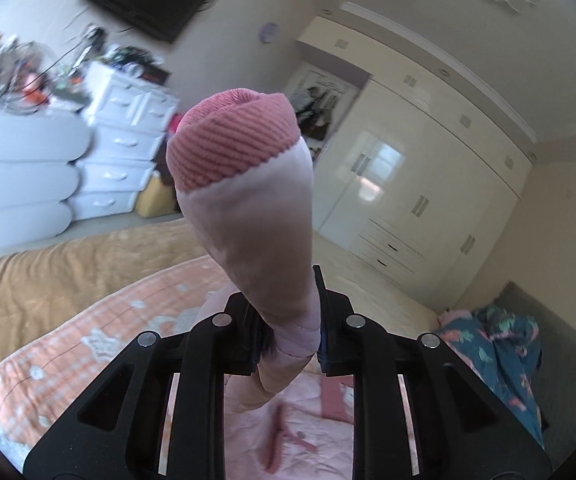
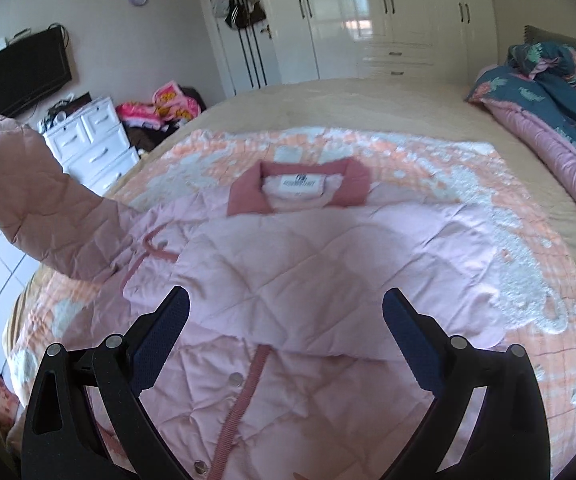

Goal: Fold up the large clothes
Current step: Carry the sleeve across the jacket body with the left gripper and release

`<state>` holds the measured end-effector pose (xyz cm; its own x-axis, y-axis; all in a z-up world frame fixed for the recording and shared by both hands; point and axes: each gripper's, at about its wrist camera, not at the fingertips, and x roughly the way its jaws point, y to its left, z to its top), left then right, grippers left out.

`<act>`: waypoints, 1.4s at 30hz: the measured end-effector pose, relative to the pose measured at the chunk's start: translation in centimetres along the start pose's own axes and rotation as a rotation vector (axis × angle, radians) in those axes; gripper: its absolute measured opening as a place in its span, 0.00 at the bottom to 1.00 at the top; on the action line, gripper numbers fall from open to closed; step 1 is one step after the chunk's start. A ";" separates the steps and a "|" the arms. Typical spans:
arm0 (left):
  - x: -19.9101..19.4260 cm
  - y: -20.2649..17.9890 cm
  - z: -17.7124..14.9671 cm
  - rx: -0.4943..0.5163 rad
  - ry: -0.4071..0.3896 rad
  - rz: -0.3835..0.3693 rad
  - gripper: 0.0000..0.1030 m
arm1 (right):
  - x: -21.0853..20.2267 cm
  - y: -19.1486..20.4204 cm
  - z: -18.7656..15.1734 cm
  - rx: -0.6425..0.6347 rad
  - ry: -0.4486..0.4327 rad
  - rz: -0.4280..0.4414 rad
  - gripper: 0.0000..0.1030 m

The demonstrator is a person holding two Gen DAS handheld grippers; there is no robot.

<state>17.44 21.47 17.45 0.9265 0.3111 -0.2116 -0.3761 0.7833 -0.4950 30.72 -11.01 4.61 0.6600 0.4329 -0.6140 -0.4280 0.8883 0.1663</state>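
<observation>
A big bed (image 2: 368,100) fills the room, with an orange and white blanket (image 2: 468,200) spread on top. A pink quilted jacket (image 2: 288,264) lies flat on the blanket, its dark pink collar (image 2: 248,196) pointing to the far side. One sleeve (image 1: 256,232) is lifted up in the air on the left. The left gripper (image 1: 288,340) has its fingers squeezed tight on that sleeve, below the ribbed pink cuff (image 1: 228,148). The right gripper (image 2: 286,340) hangs over the jacket with its fingers wide apart, holding nothing.
</observation>
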 end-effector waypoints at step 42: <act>7.7 -17.9 -25.4 0.523 0.541 -0.321 0.12 | -7.0 -14.3 0.1 0.395 -0.140 -0.106 0.94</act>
<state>30.99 -3.87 3.31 0.8037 -0.1690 -0.5706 0.0847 0.9815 -0.1715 32.33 -26.68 6.62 0.7767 0.3284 -0.5375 -0.1018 0.9076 0.4074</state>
